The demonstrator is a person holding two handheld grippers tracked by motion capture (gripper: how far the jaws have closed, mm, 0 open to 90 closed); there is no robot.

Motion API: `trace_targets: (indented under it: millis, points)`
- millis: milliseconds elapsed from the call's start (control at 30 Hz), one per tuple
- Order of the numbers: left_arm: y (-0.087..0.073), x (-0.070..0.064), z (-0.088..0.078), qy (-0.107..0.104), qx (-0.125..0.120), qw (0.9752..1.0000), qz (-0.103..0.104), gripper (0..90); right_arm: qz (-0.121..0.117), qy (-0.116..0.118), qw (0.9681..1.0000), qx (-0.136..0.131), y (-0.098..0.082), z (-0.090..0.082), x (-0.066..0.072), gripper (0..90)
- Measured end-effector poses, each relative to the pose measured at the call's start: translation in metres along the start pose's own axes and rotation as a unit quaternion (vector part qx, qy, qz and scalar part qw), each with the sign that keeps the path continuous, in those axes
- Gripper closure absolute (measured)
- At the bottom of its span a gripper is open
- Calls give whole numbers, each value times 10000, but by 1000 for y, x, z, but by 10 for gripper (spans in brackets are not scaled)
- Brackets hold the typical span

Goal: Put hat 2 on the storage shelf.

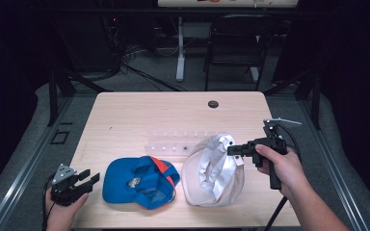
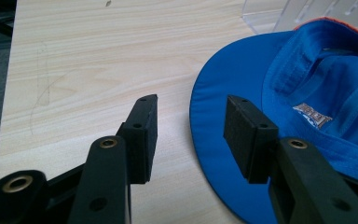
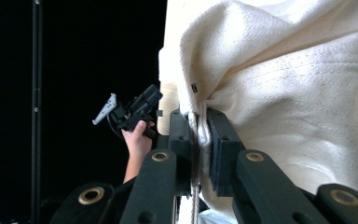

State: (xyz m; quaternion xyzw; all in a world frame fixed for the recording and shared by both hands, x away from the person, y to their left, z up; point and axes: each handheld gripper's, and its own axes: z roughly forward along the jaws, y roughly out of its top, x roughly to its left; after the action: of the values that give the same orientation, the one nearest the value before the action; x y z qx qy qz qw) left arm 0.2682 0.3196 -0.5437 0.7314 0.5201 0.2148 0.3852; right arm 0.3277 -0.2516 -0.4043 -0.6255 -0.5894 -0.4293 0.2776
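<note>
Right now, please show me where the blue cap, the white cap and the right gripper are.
blue cap [image 1: 125,185]: high view, on its brim.
white cap [image 1: 217,166]: high view, on its crown.
right gripper [image 3: 198,128]: right gripper view, between its fingertips.

Left gripper with open jaws beside a blue cap on a wooden table.

The left gripper shows its two black jaws rising from the bottom edge, standing apart with nothing between the pads. The right jaw lies over the brim of the blue fabric cap; the left jaw is over the bare light wooden table. The cap lies upside down, so its inside is visible, with a small sewn label there and an orange edge at the top. A clear plastic rack stands behind the cap, at the upper right corner.
</note>
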Motion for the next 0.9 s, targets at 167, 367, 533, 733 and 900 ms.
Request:
trace_targets:
  millis: [167, 367, 533, 733, 900]
  points:
    - [0, -1, 1, -31, 3, 10000, -6, 555, 13, 11, 10000, -17, 3, -1, 7, 821]
    - [1, -4, 0, -82, -85, 9999, -62, 523, 127, 65, 9999, -83, 7, -1, 14, 821]
    - [2, -7, -1, -150, -157, 9997, -102, 504, 81, 114, 9998, -123, 8, 2, 21, 821]
    - [6, -9, -2, -225, -200, 9995, -49, 499, 122, 216, 9996, -151, 8, 5, 25, 820]
    - [12, -11, -6, -524, -279, 9982, -36, 544, 170, 300, 9992, -191, 12, 7, 31, 820]
